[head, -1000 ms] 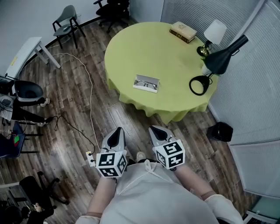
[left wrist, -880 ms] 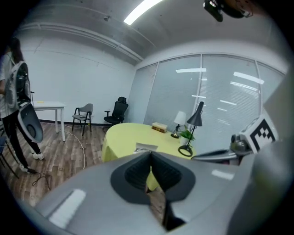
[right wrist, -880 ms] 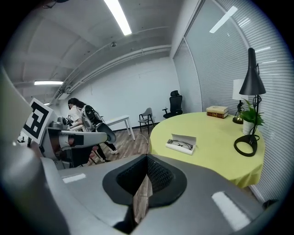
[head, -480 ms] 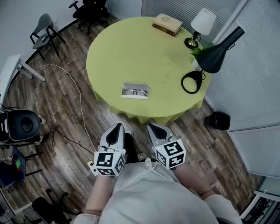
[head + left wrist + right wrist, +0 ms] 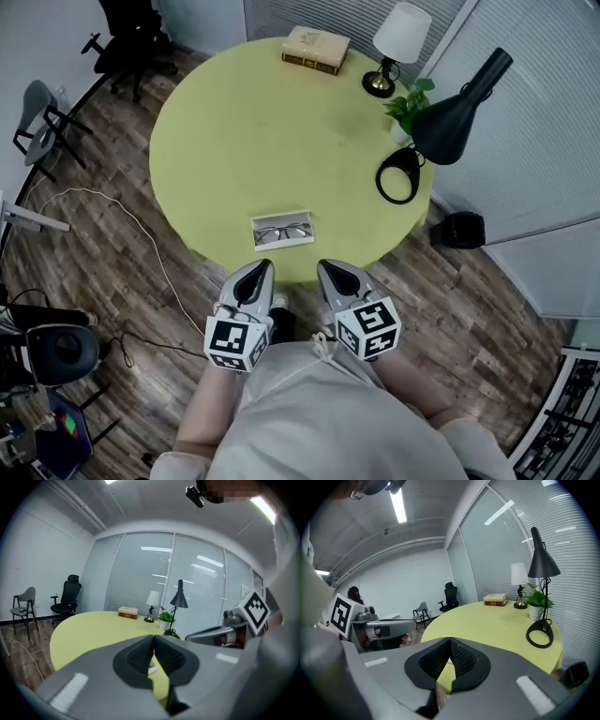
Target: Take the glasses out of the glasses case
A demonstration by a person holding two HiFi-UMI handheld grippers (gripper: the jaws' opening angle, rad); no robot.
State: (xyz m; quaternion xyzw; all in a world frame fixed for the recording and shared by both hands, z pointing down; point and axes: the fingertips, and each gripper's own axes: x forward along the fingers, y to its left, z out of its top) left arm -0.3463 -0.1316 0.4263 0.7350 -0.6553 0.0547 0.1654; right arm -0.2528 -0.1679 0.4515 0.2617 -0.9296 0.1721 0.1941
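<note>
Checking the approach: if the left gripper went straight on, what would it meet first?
Probably the glasses case, lying open just ahead of the left gripper near the front edge of the table; height is unclear, so the edge could come first.

— Any writing to read here?
— None. The book (image 5: pixel 316 49), at twelve o'clock on the table (image 5: pixel 234 141), shows no legible title.
— And the cubes?
— Those on the left gripper (image 5: pixel 257 272) and right gripper (image 5: pixel 333 274) bear only black-and-white square patterns.

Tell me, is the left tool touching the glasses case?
Apart. The head view shows yellow tablecloth between the left tool and the glasses case.
</note>
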